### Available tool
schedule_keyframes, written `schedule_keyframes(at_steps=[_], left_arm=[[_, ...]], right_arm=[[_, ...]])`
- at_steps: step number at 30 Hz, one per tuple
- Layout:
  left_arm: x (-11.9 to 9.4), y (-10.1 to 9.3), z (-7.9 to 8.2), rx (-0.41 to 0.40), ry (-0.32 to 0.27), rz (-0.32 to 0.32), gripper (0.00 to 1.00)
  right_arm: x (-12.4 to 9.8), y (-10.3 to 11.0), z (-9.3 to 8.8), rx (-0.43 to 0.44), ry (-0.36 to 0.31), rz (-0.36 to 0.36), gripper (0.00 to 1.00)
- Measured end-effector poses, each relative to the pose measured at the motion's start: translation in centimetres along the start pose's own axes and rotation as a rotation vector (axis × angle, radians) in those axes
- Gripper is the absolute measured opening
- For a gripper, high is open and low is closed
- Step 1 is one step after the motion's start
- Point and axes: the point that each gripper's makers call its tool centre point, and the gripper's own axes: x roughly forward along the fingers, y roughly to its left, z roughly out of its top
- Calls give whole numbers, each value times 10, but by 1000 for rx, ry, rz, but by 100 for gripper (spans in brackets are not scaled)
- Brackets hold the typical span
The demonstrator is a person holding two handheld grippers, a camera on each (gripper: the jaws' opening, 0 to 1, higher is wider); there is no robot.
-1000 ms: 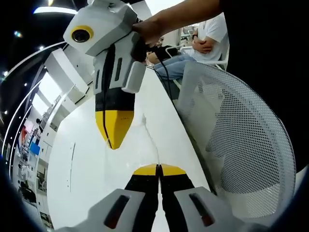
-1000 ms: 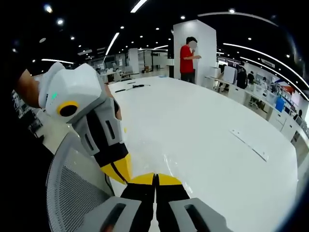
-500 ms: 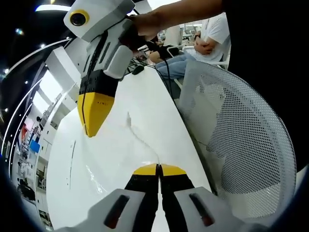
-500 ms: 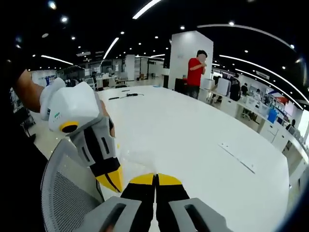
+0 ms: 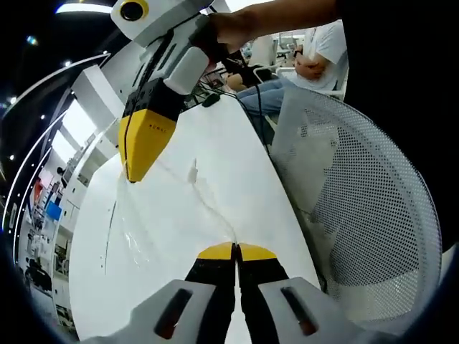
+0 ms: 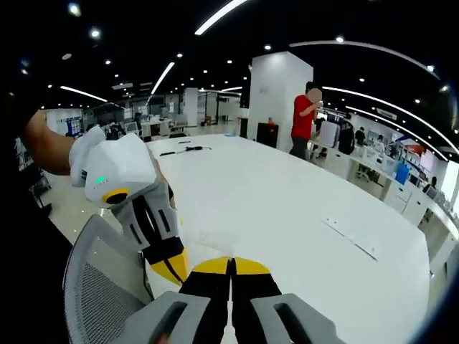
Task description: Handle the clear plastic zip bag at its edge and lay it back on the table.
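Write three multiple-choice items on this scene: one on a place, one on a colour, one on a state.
1. In the left gripper view, the mesh chair lies where? A) right of the table B) left of it C) on it
2. The standing person's shirt is: A) white B) red C) blue
3. The clear zip bag is: A) flat on the table B) on the chair C) held by left gripper and right gripper
A: chair sits at the table's right. B: red shirt in the right gripper view. C: both pinch its edge.
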Motion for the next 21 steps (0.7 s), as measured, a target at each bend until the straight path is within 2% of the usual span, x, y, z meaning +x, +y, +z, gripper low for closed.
schedule_keyframes(at_steps=[8, 13, 21], left_arm=[[-4, 6, -1, -6, 0, 23, 0], [-9, 14, 2, -35, -39, 48, 0], [-18, 18, 21, -65, -124, 65, 0]], right_arm=[[0, -1, 4, -10, -14, -3, 0], [0, -4, 5, -16, -18, -6, 0], [4, -7, -2, -22, 3, -25, 0]])
